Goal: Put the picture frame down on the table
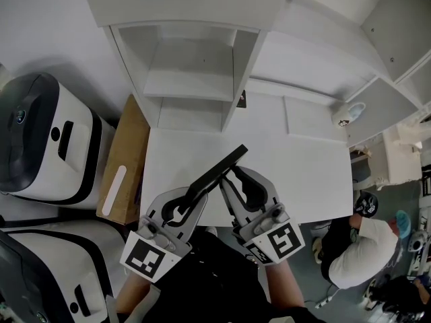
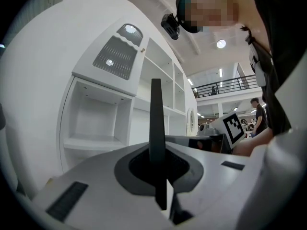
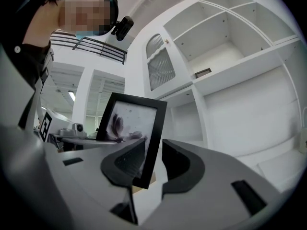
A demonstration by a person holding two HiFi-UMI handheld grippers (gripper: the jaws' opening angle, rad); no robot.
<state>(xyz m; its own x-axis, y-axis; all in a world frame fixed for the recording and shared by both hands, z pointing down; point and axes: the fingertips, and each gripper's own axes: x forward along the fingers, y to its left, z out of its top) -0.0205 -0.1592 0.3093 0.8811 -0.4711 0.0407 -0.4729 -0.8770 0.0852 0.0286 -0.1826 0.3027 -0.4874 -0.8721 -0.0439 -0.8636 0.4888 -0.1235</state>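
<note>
A black picture frame [image 1: 219,170] hangs edge-on over the near part of the white table [image 1: 310,173]. My left gripper [image 1: 193,197] is shut on the frame's lower end. In the left gripper view the frame [image 2: 156,119] stands as a thin upright bar pinched at that gripper [image 2: 158,164]. My right gripper [image 1: 230,177] sits just right of it with its jaws open. In the right gripper view the frame [image 3: 132,128] shows a flower picture. Its lower corner dips between the pads of the right gripper [image 3: 152,164], with a gap on the right side.
A white shelf unit [image 1: 195,66] stands at the table's back, with more white cabinets [image 1: 377,52] to the right. A cardboard box [image 1: 124,160] and white machines [image 1: 40,140] flank the table's left. A person [image 1: 363,247] crouches on the floor at the right.
</note>
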